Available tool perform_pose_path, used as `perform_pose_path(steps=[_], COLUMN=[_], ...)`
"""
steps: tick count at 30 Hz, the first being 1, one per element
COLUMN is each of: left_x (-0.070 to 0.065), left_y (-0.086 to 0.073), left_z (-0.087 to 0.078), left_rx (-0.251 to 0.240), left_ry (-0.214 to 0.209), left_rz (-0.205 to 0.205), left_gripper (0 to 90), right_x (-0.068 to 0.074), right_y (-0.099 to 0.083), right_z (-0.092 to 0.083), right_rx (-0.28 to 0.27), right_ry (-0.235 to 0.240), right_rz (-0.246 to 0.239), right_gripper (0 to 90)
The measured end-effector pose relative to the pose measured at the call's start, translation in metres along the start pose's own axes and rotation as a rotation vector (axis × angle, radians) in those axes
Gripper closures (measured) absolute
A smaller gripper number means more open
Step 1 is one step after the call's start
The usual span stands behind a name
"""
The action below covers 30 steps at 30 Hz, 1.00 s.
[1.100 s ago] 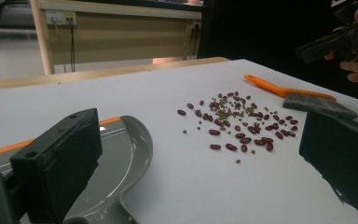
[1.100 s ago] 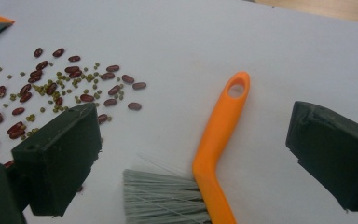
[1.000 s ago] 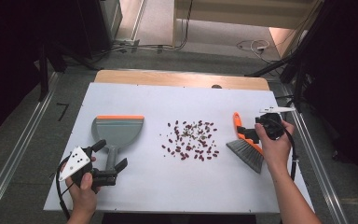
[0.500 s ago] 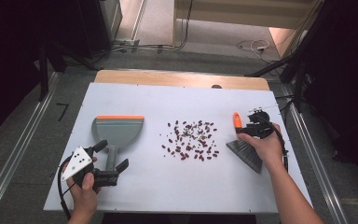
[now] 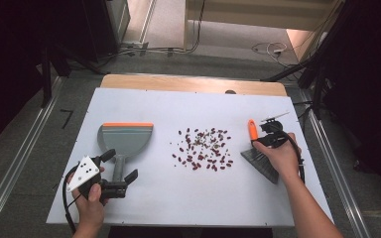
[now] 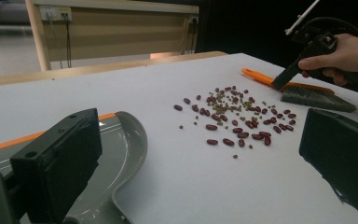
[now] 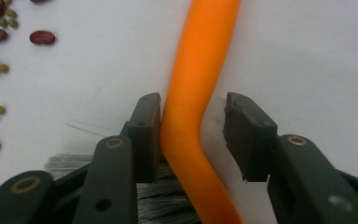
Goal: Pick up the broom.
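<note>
Orange-handled brush [image 5: 258,148]: lies on the white tabletop [image 5: 198,198] at its right side, grey bristles toward the person, handle pointing away. Right gripper [image 7: 193,126]: set down over the handle, jaws just been closing, handle between them; one jaw touches the handle, the other stands a little off it with a gap showing. Grey dustpan [image 5: 125,139] with orange edge: flat at the tabletop's left, handle toward the person. Left gripper [image 5: 121,166]: held near the dustpan's handle, jaws spread wide, one on each side of it, nothing pinched. Red and green beans [image 5: 202,148]: scattered mid-tabletop, between dustpan and brush.
</note>
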<state>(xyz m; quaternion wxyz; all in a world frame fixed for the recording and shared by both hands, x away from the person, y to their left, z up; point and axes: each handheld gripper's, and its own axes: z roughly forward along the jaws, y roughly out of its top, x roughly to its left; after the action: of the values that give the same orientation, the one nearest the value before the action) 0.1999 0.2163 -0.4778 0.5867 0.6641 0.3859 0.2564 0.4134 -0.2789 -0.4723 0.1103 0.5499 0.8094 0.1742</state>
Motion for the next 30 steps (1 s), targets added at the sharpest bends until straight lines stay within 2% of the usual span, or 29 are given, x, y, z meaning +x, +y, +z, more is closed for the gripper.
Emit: perform_pose_path(steps=[4,7,9,13,19,22,23,24,25,26,27,28,29,30], left_x=[-0.001,-0.002,-0.004,-0.006,-0.006,-0.005,-0.005,-0.005,-0.005,-0.006,-0.006,-0.006,-0.007,-0.007], left_y=[0.000,0.000,0.000,0.000,0.000,0.000,0.000,0.000,0.000,0.000,0.001,0.001,0.001,0.001], left_z=[0.000,0.002,0.003,0.005,0.004,0.005,0.005,0.005,0.005,0.005,0.005,0.005,0.005,0.005], left_rx=[0.002,0.007,0.015,0.020,0.020,0.020,0.020,0.021,0.020,0.020,0.024,0.024,0.024,0.024], left_ry=[-0.002,-0.008,-0.015,-0.025,-0.025,-0.023,-0.022,-0.023,-0.024,-0.025,-0.024,-0.024,-0.024,-0.027], left_rz=[0.001,0.004,0.013,0.018,0.021,0.017,0.017,0.019,0.019,0.021,0.028,0.028,0.029,0.030], left_gripper=[0.3,0.3,0.3,0.3,0.3,0.3,0.3,0.3,0.3,0.3,0.3,0.3,0.3,0.3], right_x=[0.008,0.007,0.006,0.003,0.009,0.007,0.005,0.004,0.003,0.003,0.000,0.000,-0.003,-0.003], right_y=[0.002,0.003,0.003,-0.001,-0.010,-0.017,-0.023,-0.026,-0.030,-0.030,-0.039,-0.039,-0.048,-0.048], right_z=[0.000,0.000,0.000,0.000,-0.001,-0.004,-0.009,-0.012,-0.016,-0.016,-0.023,-0.023,-0.029,-0.029], right_rx=[0.038,0.046,0.044,0.017,-0.056,-0.118,-0.186,-0.219,-0.250,-0.250,-0.326,-0.326,-0.398,-0.398], right_ry=[-0.045,-0.043,-0.034,-0.022,-0.059,-0.046,-0.035,-0.030,-0.023,-0.023,-0.005,-0.005,0.016,0.016], right_rz=[-0.036,-0.031,-0.025,0.002,-0.017,0.003,0.021,0.026,0.037,0.037,0.046,0.046,0.062,0.062], right_gripper=[57.9,58.7,64.4,67.5,67.5,67.5,67.6,67.6,67.6,67.6,67.6,67.6,67.7,67.7])
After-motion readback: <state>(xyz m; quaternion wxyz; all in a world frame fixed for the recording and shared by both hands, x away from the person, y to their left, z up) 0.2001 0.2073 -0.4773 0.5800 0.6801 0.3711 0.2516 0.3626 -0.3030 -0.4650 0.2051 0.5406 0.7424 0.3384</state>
